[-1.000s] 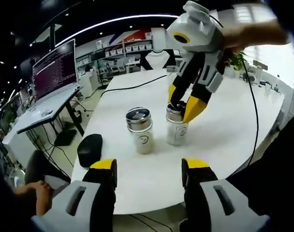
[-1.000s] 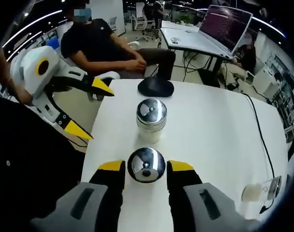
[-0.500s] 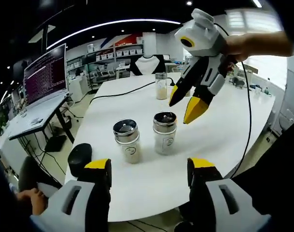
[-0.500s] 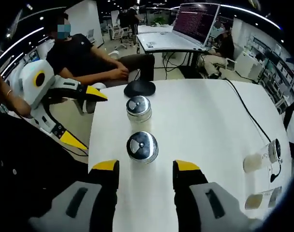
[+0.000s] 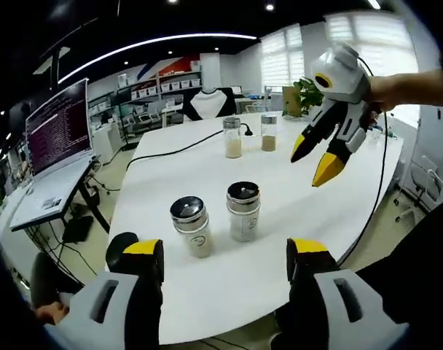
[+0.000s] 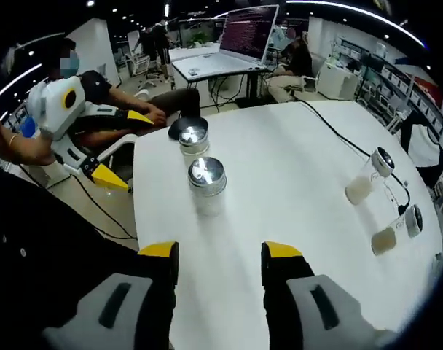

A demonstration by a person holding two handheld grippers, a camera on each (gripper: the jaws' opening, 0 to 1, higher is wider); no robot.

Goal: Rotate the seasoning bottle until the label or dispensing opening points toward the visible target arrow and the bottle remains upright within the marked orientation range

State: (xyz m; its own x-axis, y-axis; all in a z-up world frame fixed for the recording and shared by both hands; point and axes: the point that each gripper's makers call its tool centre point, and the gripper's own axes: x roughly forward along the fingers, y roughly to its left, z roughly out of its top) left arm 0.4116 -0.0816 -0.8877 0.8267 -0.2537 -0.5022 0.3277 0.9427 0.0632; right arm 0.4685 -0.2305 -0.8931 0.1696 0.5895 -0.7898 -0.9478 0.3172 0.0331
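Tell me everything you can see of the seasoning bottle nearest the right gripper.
The seasoning bottle is a clear, glass-looking jar with a shiny metal shaker cap and pale contents. It stands upright on the white table, with a small round mark on its side in the left gripper view. A similar bottle stands beside it, apart. Nothing grips it; the right gripper is open and clear of it.

Seasoning bottle (image 5: 244, 211) clear glass, shiny metal cap; table (image 5: 316, 197) smooth matt white.

- Two seasoning bottles (image 5: 243, 211) (image 5: 191, 225) stand side by side on the table (image 5: 207, 288);
- two further jars (image 5: 232, 137) (image 5: 268, 132) stand behind them, well apart.
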